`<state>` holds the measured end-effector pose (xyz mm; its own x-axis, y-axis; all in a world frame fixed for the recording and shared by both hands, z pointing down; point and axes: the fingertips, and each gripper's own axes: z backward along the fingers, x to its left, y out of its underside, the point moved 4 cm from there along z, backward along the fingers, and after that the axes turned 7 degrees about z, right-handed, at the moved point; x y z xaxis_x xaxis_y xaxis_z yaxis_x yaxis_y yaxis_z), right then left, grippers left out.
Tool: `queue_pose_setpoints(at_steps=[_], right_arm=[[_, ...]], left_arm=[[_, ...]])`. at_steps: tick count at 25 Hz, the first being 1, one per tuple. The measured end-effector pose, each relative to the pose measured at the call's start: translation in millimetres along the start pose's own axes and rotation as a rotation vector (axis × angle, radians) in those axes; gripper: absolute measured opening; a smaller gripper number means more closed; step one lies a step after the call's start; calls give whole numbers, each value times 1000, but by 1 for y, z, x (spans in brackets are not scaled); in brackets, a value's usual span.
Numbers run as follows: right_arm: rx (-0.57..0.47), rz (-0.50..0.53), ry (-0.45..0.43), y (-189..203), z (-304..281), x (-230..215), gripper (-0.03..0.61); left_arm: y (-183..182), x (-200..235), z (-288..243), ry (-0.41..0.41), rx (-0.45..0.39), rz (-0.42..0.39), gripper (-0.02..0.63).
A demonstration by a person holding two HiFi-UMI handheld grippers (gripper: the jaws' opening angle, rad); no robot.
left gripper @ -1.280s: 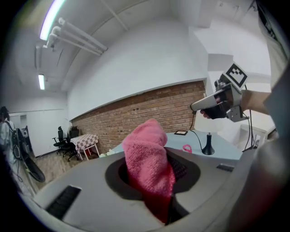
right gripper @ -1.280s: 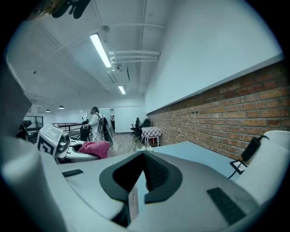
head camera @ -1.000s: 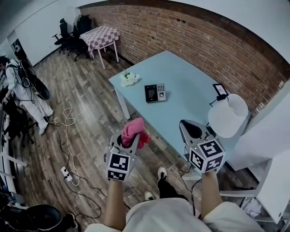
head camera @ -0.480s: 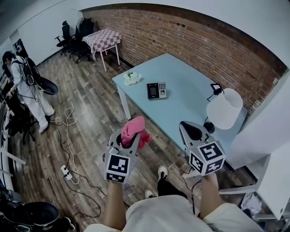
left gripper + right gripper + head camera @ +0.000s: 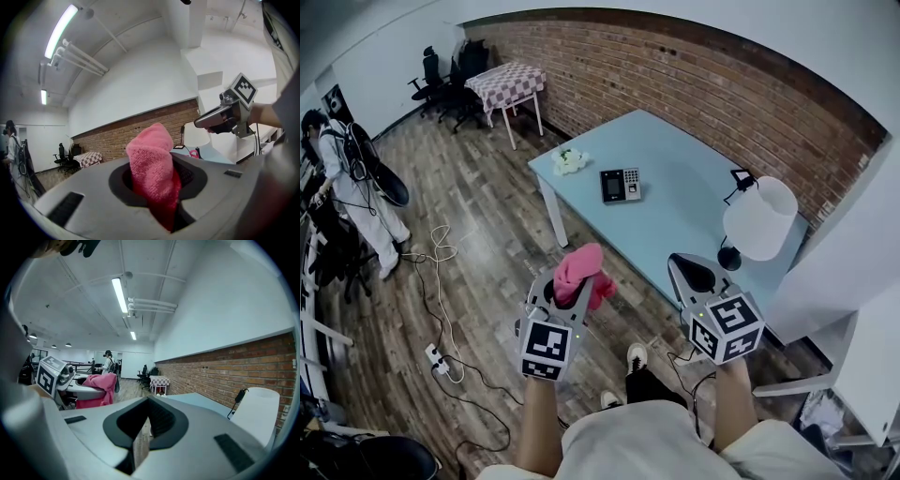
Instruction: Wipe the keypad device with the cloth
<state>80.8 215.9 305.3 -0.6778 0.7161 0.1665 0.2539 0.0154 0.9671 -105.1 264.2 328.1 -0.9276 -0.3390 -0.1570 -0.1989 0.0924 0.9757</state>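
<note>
The left gripper (image 5: 572, 292) has its jaws pinched on a pink terry cloth (image 5: 578, 267). The left gripper view shows the cloth bunched in the gap, with a fold standing up past the tips. The right gripper (image 5: 695, 274) is empty, and its jaws are pressed together with nothing between them.

The keypad device (image 5: 621, 185) lies flat on the light blue counter (image 5: 680, 211), in the counter's far-left part as the head view shows it. A small bunch of white flowers (image 5: 569, 161) sits near it at about 10 o'clock. Its long axis runs roughly 9 to 3 across the head view, with the dark screen at the 9 o'clock end and the keys at the 3 o'clock end.

From the cloth-holding jaws the device lies at about 1 o'clock, well apart, with bare wooden floor (image 5: 487, 244) and the counter's near edge between them. From the right jaws it lies at about 11 o'clock, also well apart. The left gripper looks slightly nearer and has the straighter line in.

Both grippers hang short of the counter, so wiping has not begun. The next move is likely a long reach forward and down toward 1 o'clock, bringing the cloth's free fold onto the device's face. Strokes along the 9-to-3 axis would cover it best. The white table lamp (image 5: 759, 220) stands off at 3 o'clock, clear of that path.
</note>
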Motion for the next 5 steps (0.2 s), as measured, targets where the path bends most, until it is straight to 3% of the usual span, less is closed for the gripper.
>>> queue_pose_setpoints(at_steps=[5], right_arm=[[16,-2,-8,5,-1,3,20]], left_arm=[[4,-5,2,6,6,5,130]])
